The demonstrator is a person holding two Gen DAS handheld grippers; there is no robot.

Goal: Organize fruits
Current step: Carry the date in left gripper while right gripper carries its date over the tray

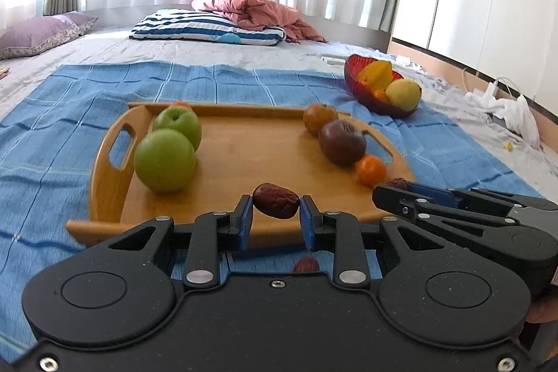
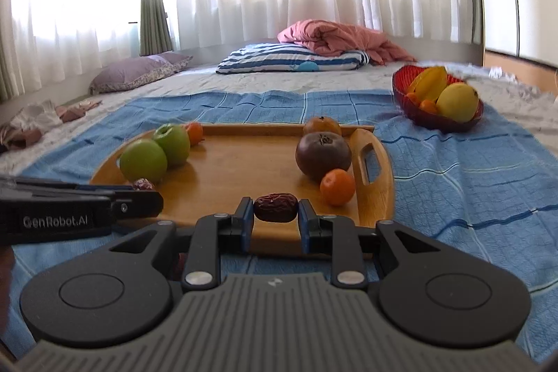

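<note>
Holding one red date in each set of jaws over the near edge of the wooden tray (image 1: 115, 176).

Your left gripper (image 1: 276, 215) pinches a date (image 1: 276, 205) by its ends, and your right gripper (image 2: 275, 215) does the same with another date (image 2: 275, 207); both grips are end-on and look slim, so a twist could roll either fruit out onto the blue cloth (image 2: 470, 183) below. Just right of your right jaws sits a small orange (image 2: 337, 187); a swing sideways could knock it. Your two grippers are close, so watch they don't collide.

"GenRobot.AI", slightly blurred, is printed on the left gripper (image 2: 139, 194).
</note>
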